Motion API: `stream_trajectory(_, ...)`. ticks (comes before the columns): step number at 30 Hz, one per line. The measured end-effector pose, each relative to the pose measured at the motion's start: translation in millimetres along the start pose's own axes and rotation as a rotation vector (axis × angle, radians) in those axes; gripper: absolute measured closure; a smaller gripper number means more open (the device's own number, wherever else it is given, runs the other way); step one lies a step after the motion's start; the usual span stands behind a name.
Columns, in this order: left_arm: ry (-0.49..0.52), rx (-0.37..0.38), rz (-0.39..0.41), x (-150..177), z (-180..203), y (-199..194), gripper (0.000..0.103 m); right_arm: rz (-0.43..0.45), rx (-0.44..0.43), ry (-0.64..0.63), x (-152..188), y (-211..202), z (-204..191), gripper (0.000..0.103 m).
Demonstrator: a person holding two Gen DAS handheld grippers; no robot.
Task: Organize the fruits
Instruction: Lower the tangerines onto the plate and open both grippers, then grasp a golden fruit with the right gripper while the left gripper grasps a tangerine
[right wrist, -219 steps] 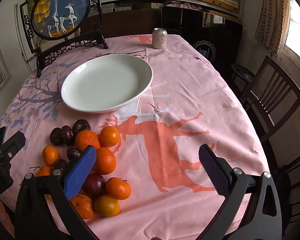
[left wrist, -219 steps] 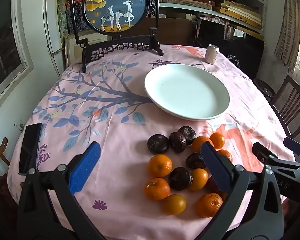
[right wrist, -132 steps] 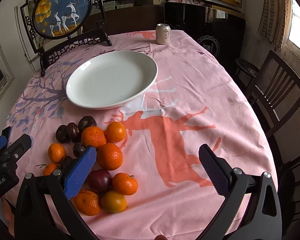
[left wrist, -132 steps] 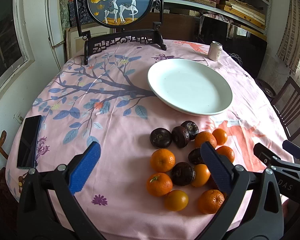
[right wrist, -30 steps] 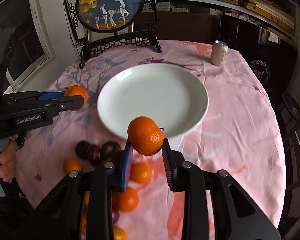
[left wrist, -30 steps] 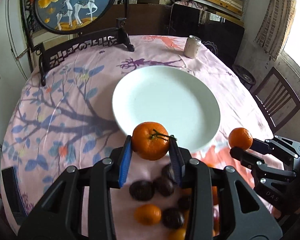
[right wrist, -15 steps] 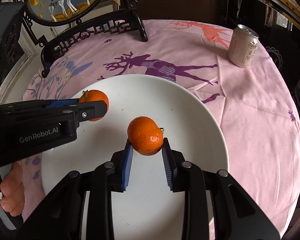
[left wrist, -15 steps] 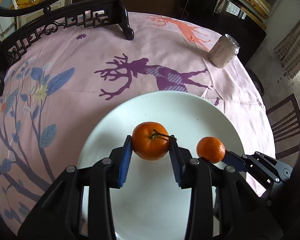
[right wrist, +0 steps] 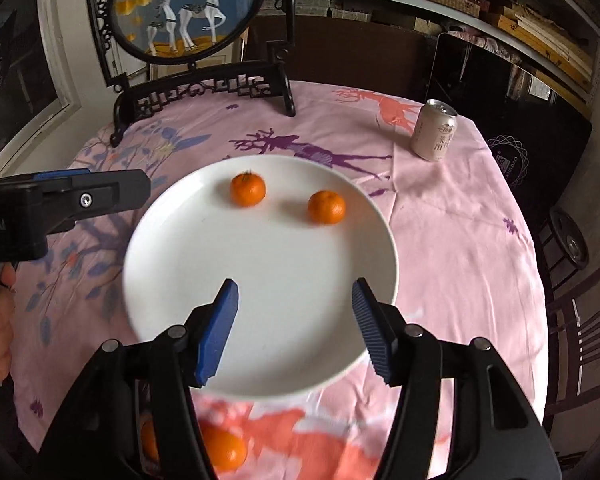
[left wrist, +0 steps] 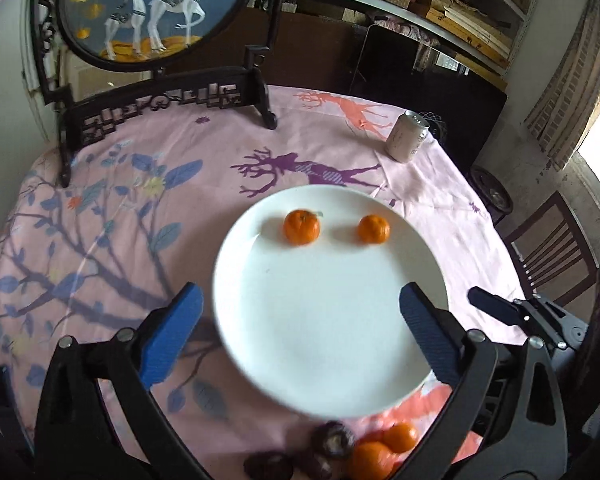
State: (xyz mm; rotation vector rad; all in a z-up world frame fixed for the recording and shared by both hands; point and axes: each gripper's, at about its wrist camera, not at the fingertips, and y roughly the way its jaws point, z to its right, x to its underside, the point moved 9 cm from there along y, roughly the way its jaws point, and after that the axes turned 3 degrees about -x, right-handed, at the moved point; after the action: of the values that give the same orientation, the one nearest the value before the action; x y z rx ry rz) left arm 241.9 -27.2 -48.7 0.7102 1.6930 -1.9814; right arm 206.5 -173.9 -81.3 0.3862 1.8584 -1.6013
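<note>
Both oranges, clamped half a second ago, now lie loose on the far half of the white plate [left wrist: 428,276]: left wrist view shows the left gripper [left wrist: 296,334], jaws just sprung wide and empty, with left orange [left wrist: 301,227] stem up and right orange [left wrist: 373,229] well apart, presumably to keep the near half free. Right wrist view: right gripper [right wrist: 294,330], jaws just parted, empty; both oranges round, no long axis; remaining fruit [right wrist: 222,450] on the tablecloth [right wrist: 460,240].

"otAI" on left gripper [right wrist: 88,200] body
</note>
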Motion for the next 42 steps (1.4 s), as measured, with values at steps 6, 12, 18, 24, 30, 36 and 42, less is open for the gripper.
stream_trajectory(6,0.024,-0.055,0.032,103.9,-17.5,-44.2,0.002,0.016,-0.019,0.077,82.6,-43.7,-31.2,0.043)
stream_trajectory(12,0.027,-0.067,0.014,160.9,-29.9,-64.6,0.002,0.023,-0.003,0.103,110.1,-69.8,-39.8,0.043)
stream_trajectory(18,0.054,-0.05,0.008,186.6,-22.5,-82.3,0.002,0.025,0.022,0.077,131.9,-91.2,-48.3,0.043)
stream_trajectory(24,0.085,-0.048,-0.051,222.9,-21.3,-84.4,0.002,-0.072,-0.008,0.023,191.4,-89.1,-70.8,0.043)
stream_trajectory(30,0.065,-0.046,-0.064,238.1,-26.0,-88.6,0.002,-0.108,-0.053,-0.017,211.5,-67.8,-86.5,0.043)
stream_trajectory(36,0.104,-0.022,-0.123,249.1,-9.4,-74.5,0.002,-0.092,-0.166,0.004,202.6,-56.7,-90.5,0.065)
stream_trajectory(42,0.132,-0.033,-0.157,256.5,1.8,-56.6,0.002,-0.033,-0.086,0.012,199.3,-86.1,-74.5,0.065)
